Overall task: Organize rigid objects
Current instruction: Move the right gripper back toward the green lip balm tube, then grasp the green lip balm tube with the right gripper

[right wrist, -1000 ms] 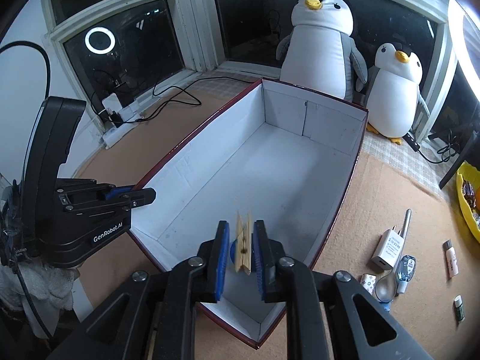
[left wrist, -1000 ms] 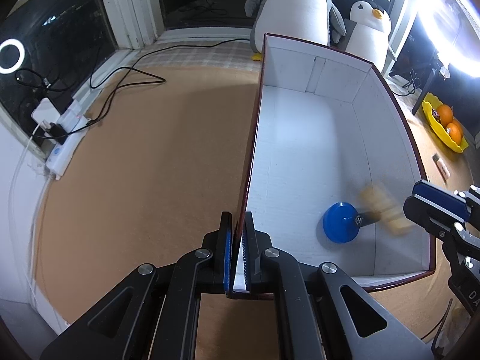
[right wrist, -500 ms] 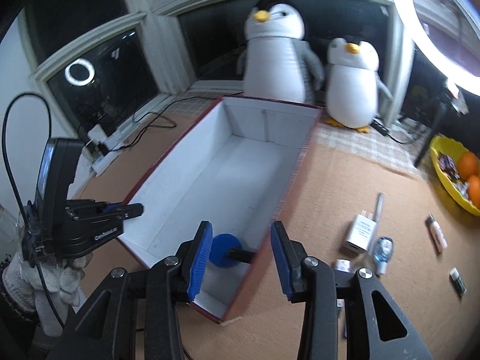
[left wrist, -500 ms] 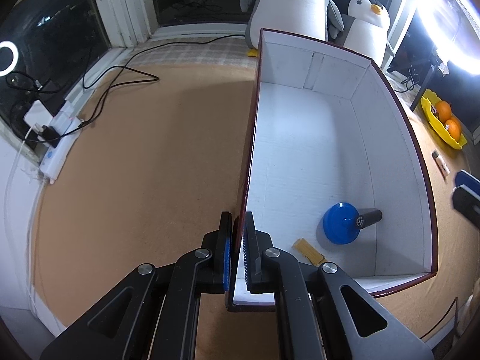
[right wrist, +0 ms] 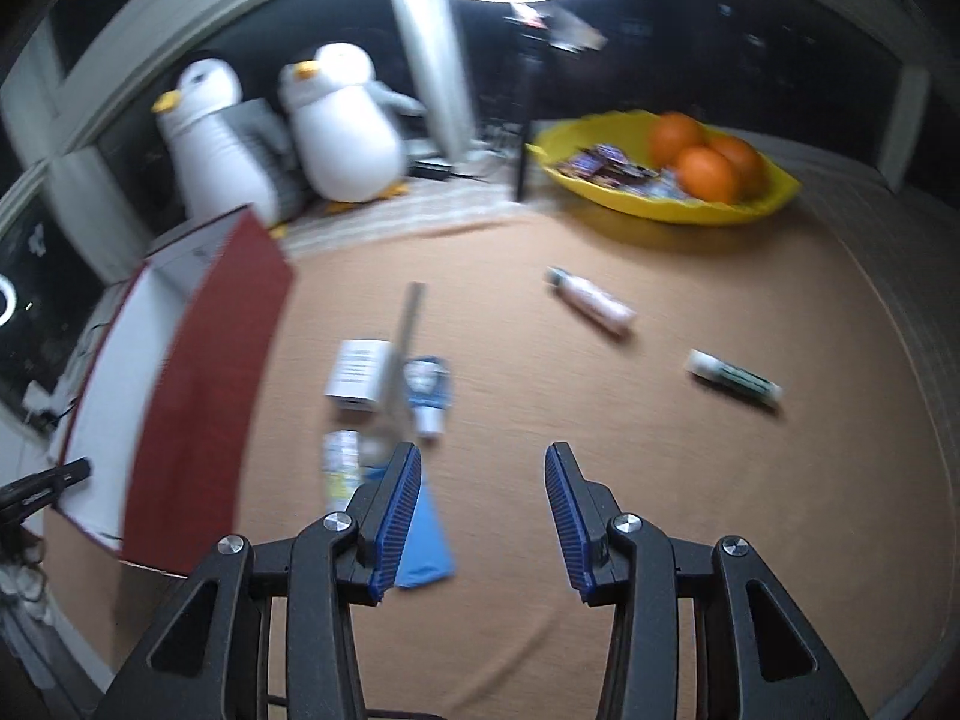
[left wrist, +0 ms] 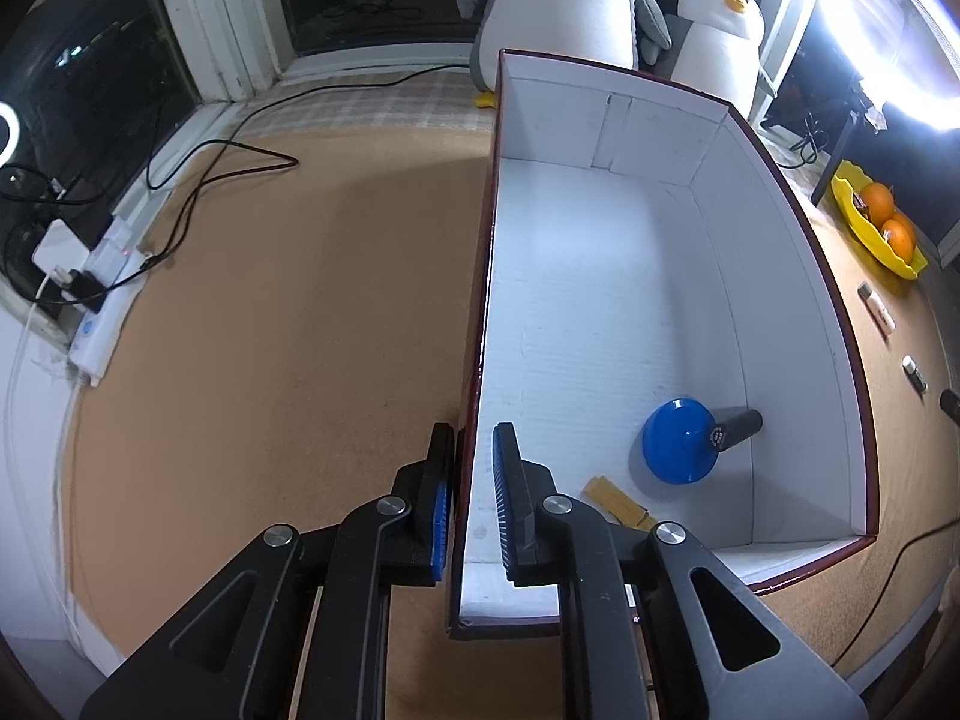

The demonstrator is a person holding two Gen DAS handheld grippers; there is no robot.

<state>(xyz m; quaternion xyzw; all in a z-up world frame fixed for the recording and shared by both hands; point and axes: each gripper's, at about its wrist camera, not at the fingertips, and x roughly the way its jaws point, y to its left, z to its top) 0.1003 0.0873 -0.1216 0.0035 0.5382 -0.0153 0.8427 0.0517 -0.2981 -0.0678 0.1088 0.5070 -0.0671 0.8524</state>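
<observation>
Straddling the box (left wrist: 600, 276) wall with jaws just eased apart, the left gripper (left wrist: 471, 504) risked letting it shift while the empty, open-jawed right gripper (right wrist: 480, 516) swung beside it toward the scattered items.

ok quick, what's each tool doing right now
left tool: jaws just opening, astride the white box's red-edged wall, grip loosened.
right tool: open, empty, over the tan table.

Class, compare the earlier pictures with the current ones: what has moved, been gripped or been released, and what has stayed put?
The right gripper let go of the wooden clothespin, which now lies in the box, then swung away over the loose items on the mat; it is open and empty. The left gripper, earlier clamped on the box wall, has just been opening, the wall between its jaws. The box and blue disc tool stayed put.
</observation>
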